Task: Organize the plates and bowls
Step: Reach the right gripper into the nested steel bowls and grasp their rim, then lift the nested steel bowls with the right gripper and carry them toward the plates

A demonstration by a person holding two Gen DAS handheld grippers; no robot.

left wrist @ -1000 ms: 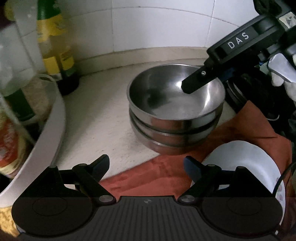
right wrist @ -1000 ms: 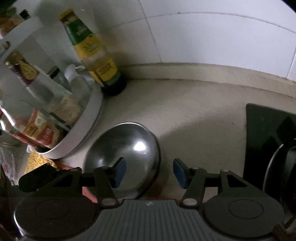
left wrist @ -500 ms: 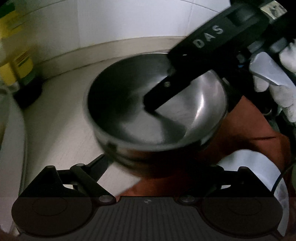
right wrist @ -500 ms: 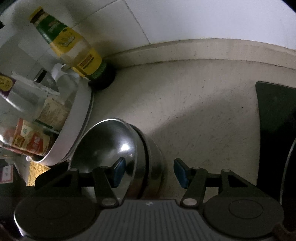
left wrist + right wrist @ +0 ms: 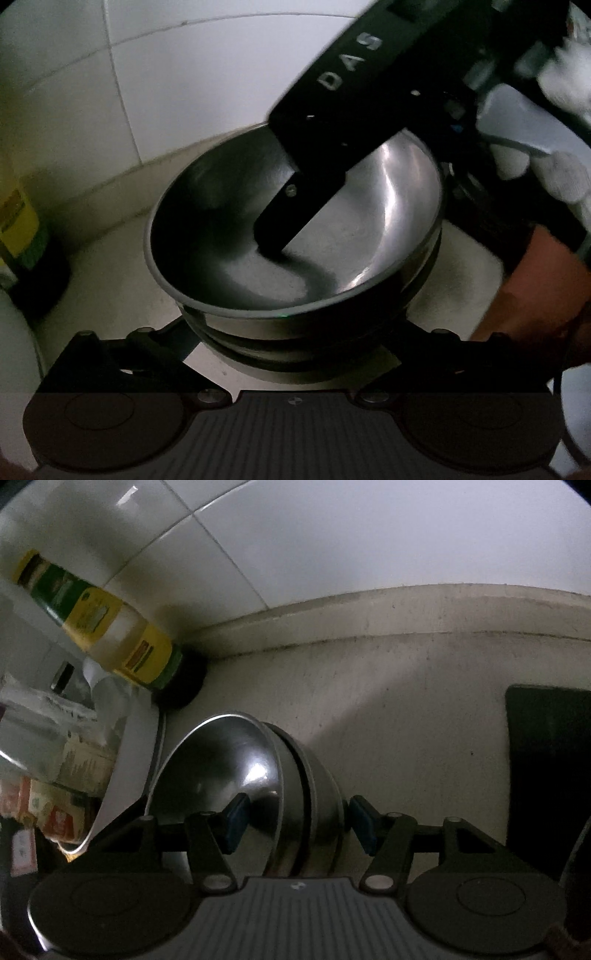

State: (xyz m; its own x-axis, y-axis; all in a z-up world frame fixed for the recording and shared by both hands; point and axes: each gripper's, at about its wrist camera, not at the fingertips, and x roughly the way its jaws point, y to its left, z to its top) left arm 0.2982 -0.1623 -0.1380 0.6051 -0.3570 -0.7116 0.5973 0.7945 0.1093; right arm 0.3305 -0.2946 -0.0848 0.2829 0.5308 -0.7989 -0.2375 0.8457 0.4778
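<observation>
I am looking at a dark, slightly blurry scene. In the left wrist view the tips of my left claw (image 5: pixel 291 343) are hiding under the stack of steel bowls (image 5: pixel 295 236), so I cannot see its pads. Its two arms are standing far apart, one on each side of the stack, and they have just been opening wider with the bowls between them. I cannot tell if they are touching the bowls.

My right claw (image 5: pixel 297 823) is reaching over the far right rim of the stack. One blue pad (image 5: pixel 236 819) is sitting inside the top bowl and the other is outside the stack wall. The pads are apart with the rims between them, and they have been opening a little. I am seeing small gaps, so they are not squeezing.

The stack is sitting on the pale counter (image 5: pixel 406 716), near the tiled wall. A yellow bottle (image 5: pixel 110 627) is standing far left. A white gloved hand (image 5: pixel 546 170) is cut off at the right edge.
</observation>
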